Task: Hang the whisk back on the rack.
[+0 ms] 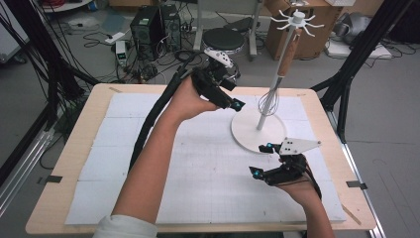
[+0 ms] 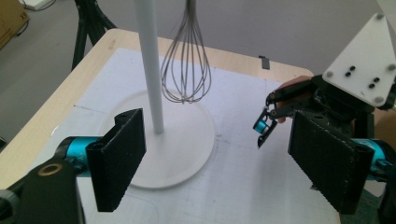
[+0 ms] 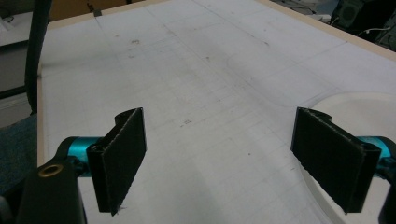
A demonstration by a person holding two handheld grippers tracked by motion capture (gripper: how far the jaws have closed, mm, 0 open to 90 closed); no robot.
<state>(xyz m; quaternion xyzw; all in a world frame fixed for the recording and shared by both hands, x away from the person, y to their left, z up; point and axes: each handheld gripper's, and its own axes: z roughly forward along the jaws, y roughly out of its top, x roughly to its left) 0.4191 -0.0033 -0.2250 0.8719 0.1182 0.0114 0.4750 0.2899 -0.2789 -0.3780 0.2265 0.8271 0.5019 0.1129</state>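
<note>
A white stand with a round base and a thin pole rises at the mat's far right; hooks spread from its top. A wire whisk with a wooden handle hangs from one hook, its wires just above the base. My left gripper is open, just left of the stand; in the left gripper view the pole and whisk stand ahead of its open gripper. My right gripper is open and holds nothing, low over the mat near the base's front edge.
The white gridded mat covers a wooden table. Black tripod legs stand off the right edge. Computers, cables, a round stool and cardboard boxes sit on the floor beyond.
</note>
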